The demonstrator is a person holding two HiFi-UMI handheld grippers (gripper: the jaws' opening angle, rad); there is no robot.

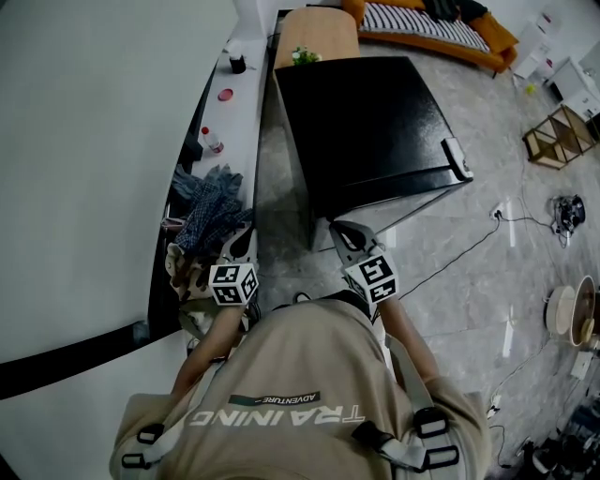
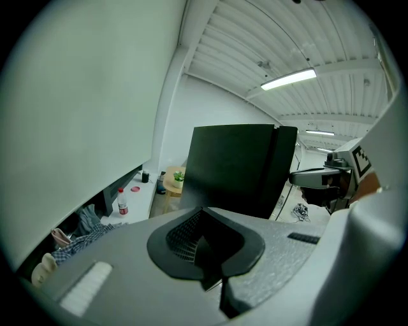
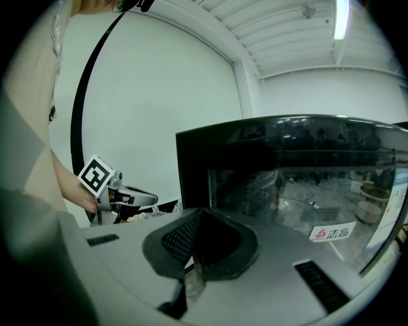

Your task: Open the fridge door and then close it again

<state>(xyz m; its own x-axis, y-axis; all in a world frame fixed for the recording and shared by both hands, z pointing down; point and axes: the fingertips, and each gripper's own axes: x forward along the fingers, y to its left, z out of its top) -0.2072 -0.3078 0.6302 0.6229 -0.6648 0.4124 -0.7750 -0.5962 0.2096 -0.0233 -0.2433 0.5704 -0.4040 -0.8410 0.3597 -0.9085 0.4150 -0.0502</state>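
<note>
The black fridge (image 1: 375,131) stands on the floor just ahead of me, with its door closed and a pale handle (image 1: 457,157) at its right front corner. My left gripper (image 1: 242,236) is held a short way off the fridge's near left corner. My right gripper (image 1: 345,231) is close to its near edge, touching nothing. In the left gripper view the fridge's dark side (image 2: 236,165) fills the middle, and the left gripper (image 2: 203,245) is shut and empty. The right gripper view faces the glass door (image 3: 306,184); the right gripper (image 3: 199,245) is shut on nothing.
A white ledge (image 1: 239,122) along the left wall carries a bottle (image 1: 212,141), a red lid (image 1: 225,95), a black cup (image 1: 237,64) and crumpled clothes (image 1: 211,202). Behind the fridge are a wooden table (image 1: 314,37) and a sofa (image 1: 441,28). Cables (image 1: 525,220) lie on the floor at right.
</note>
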